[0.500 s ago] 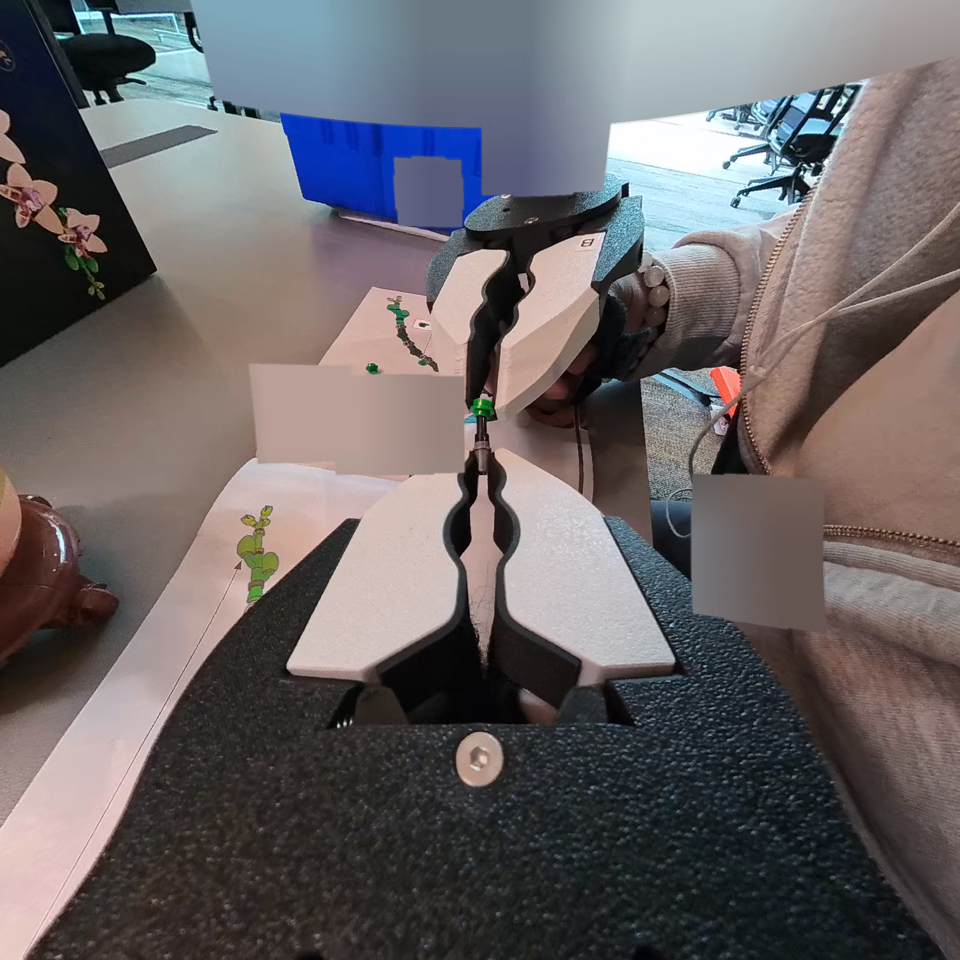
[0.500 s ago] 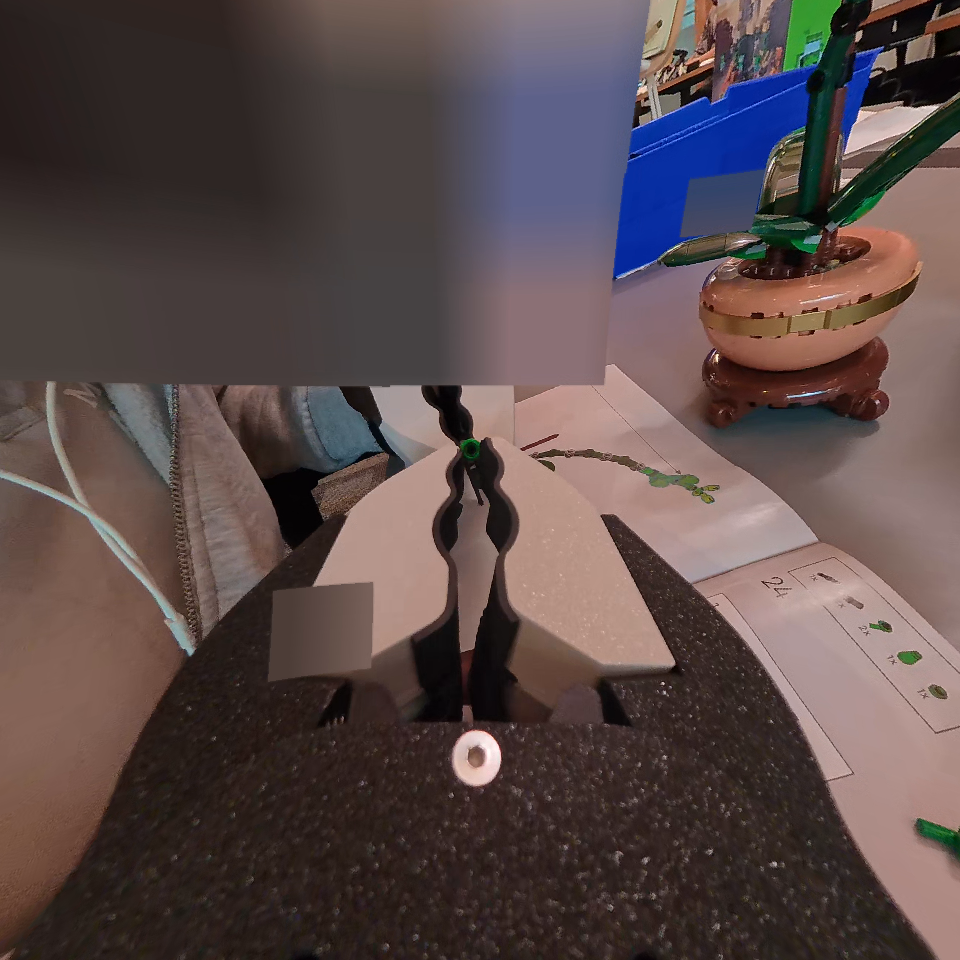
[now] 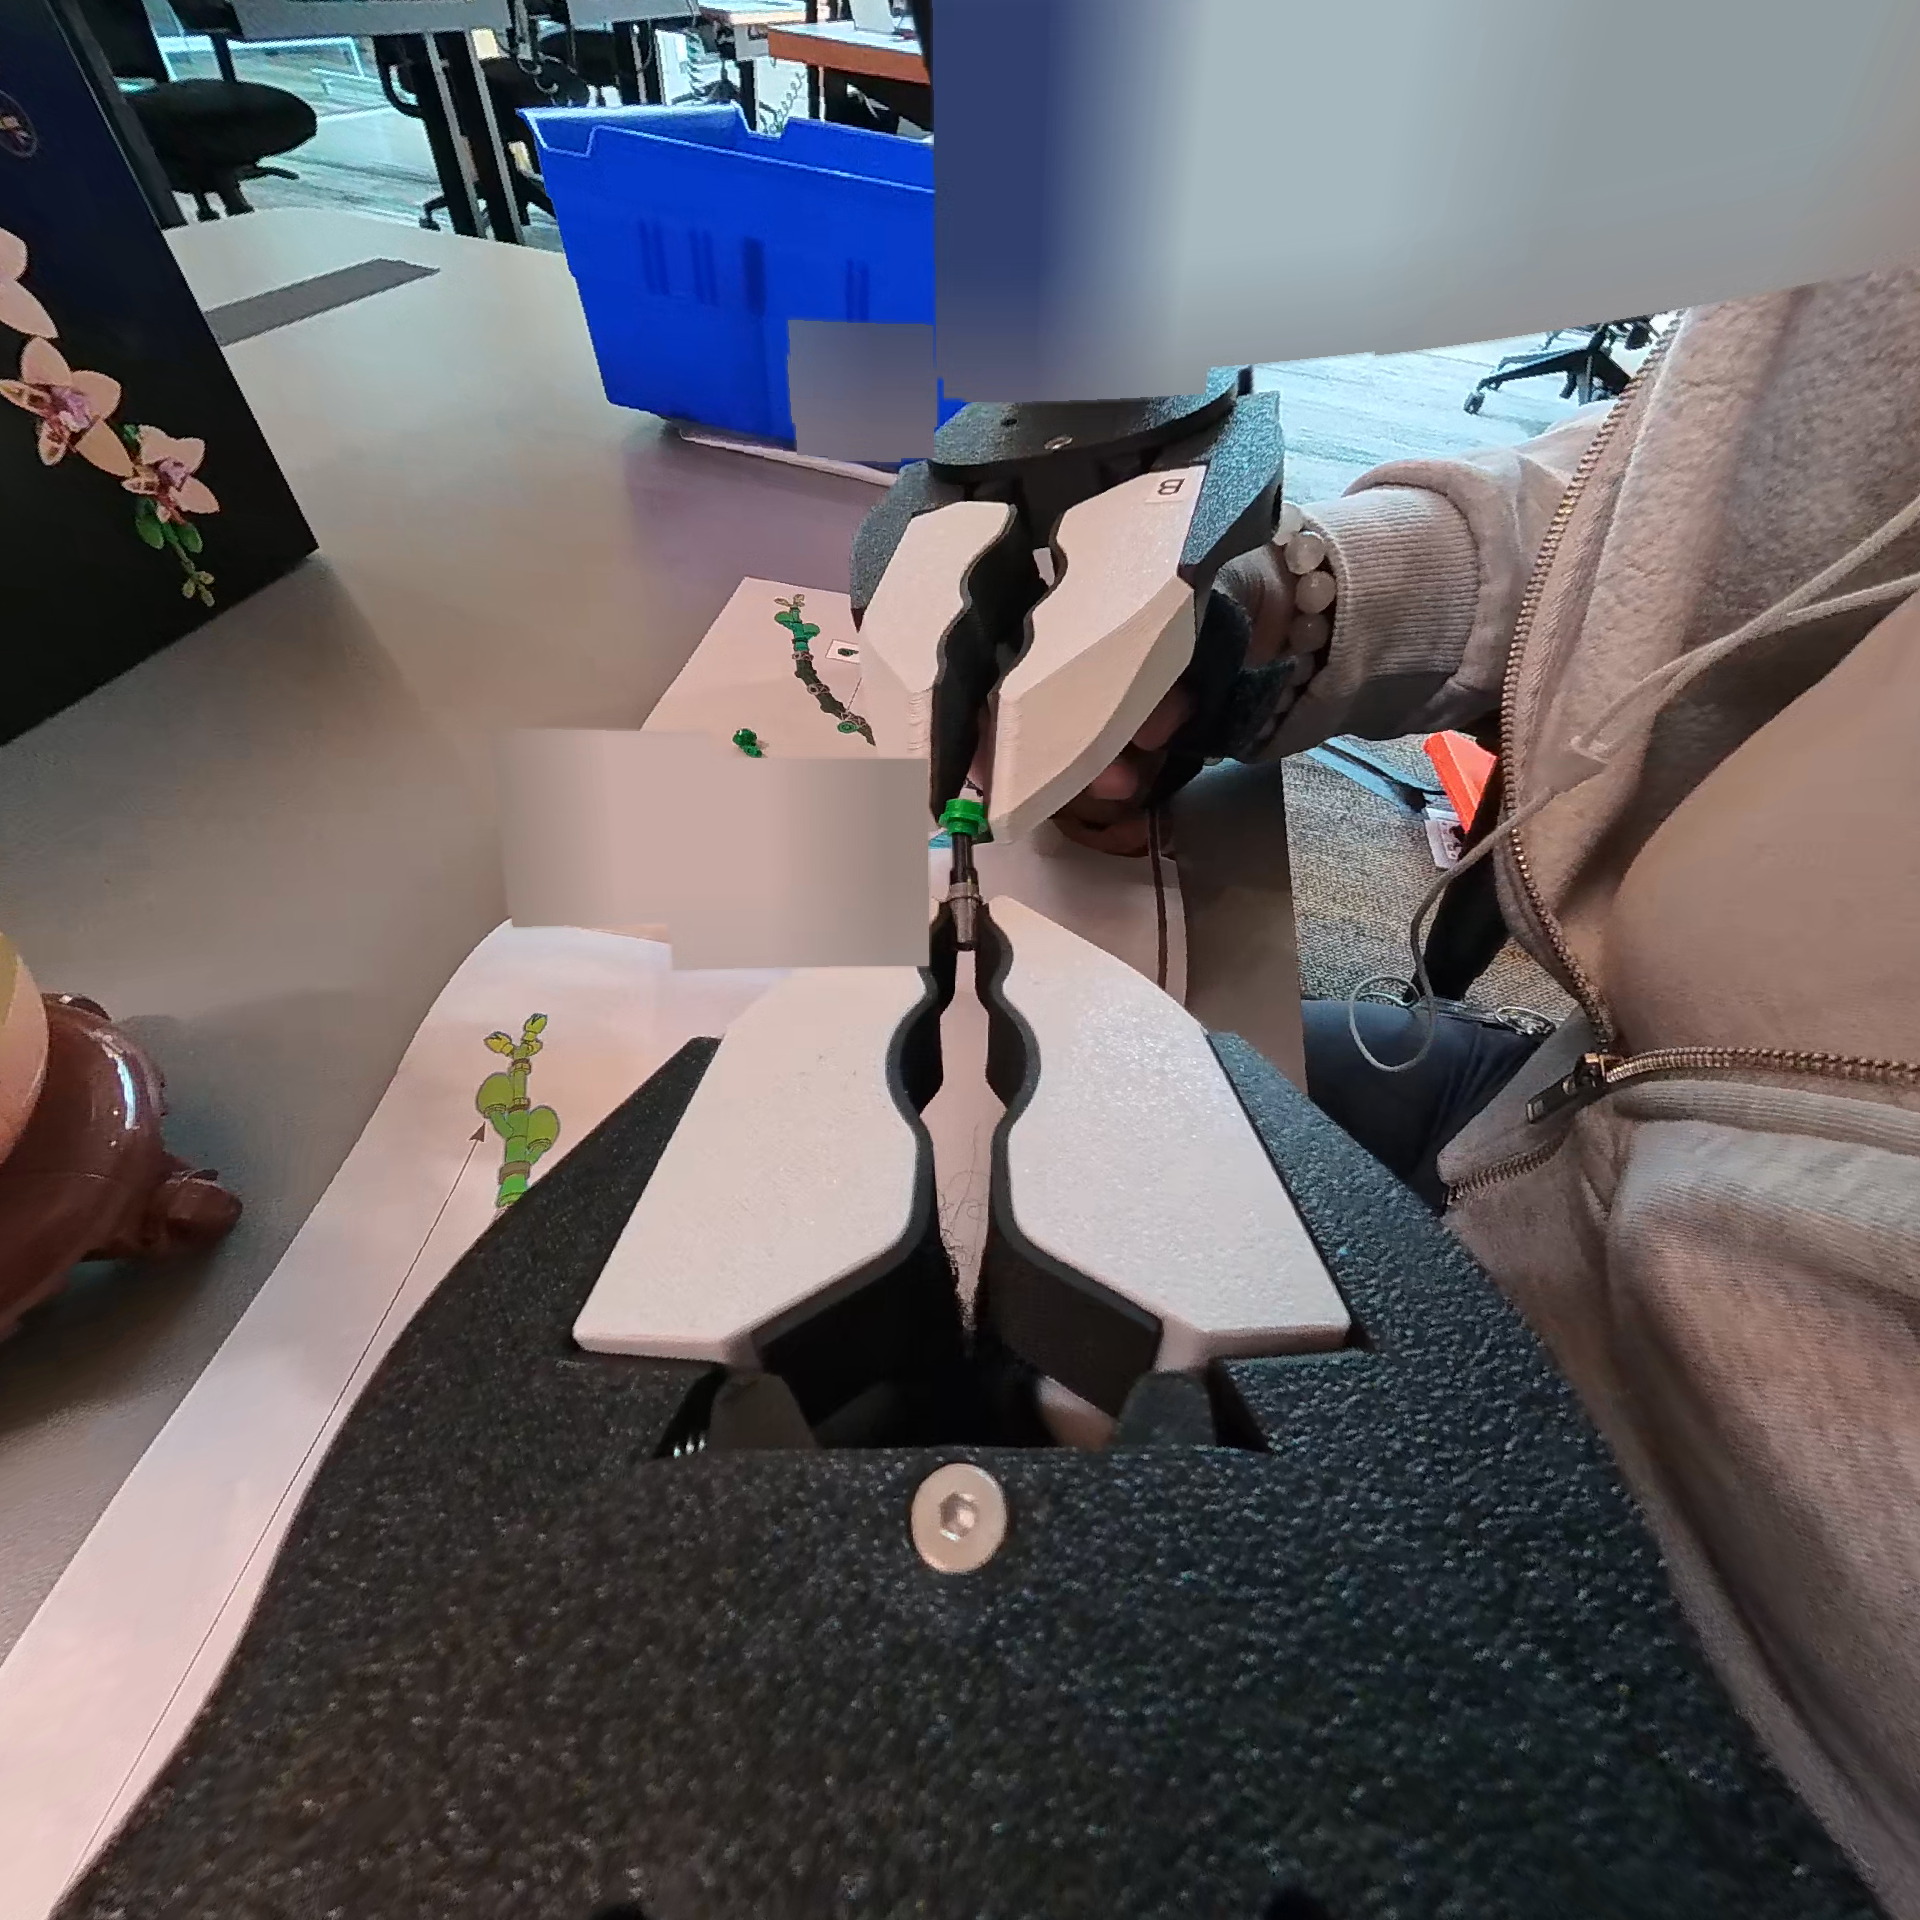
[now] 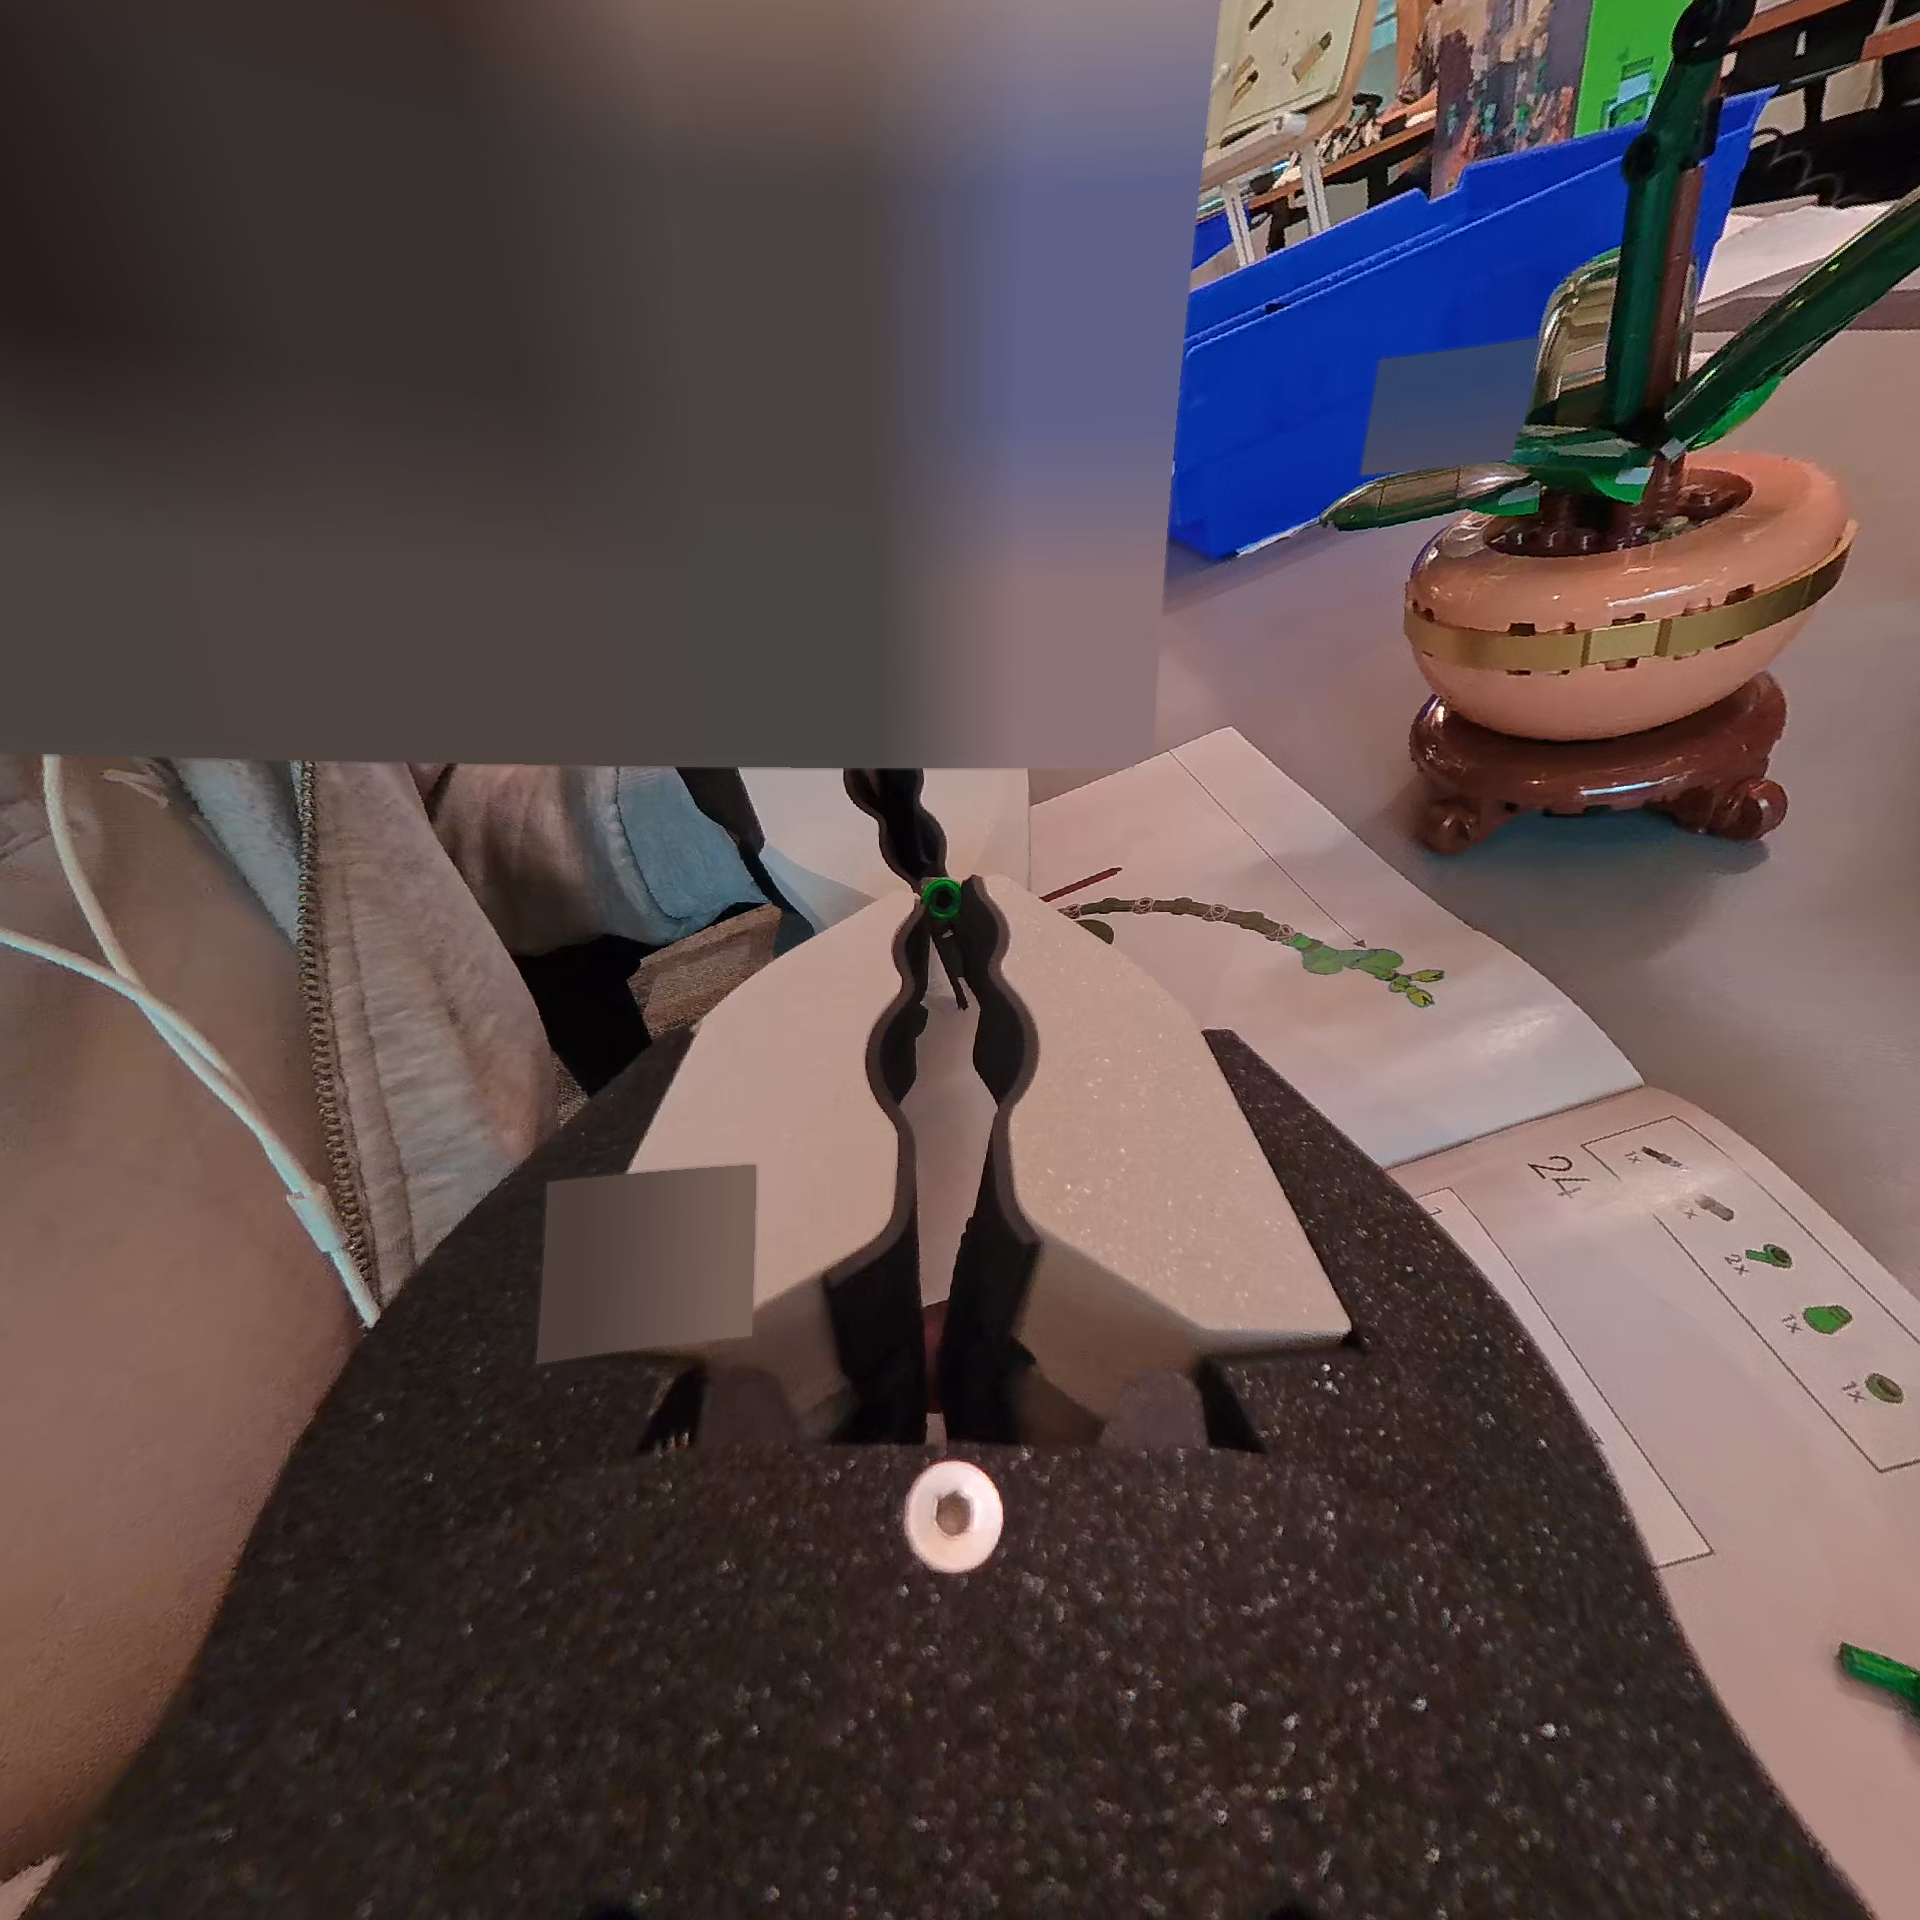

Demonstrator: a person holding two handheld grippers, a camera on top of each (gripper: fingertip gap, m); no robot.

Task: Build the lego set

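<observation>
Little was found to have moved since the earlier frame: both grippers were held in the same pose, tip to tip above the open instruction booklet (image 3: 312, 1351).

The left gripper (image 3: 961, 925) was clenched on a slim dark pin (image 3: 961, 899), gripped at its lower end, so that the upper end was left exposed. The right gripper (image 4: 943, 902) was closed on a small green ring piece (image 4: 941, 898), seated on the pin's upper end; this arrangement was judged to suit joining the two.

A brick-built flower pot (image 4: 1621, 623) stood well apart on the table (image 3: 436, 499), a blue bin (image 3: 727, 260) behind it. A loose green piece (image 4: 1881, 1704) lay near the booklet's edge. Open room was noted around both tips; the person's sleeve (image 3: 1455, 582) lay close behind the right gripper.
</observation>
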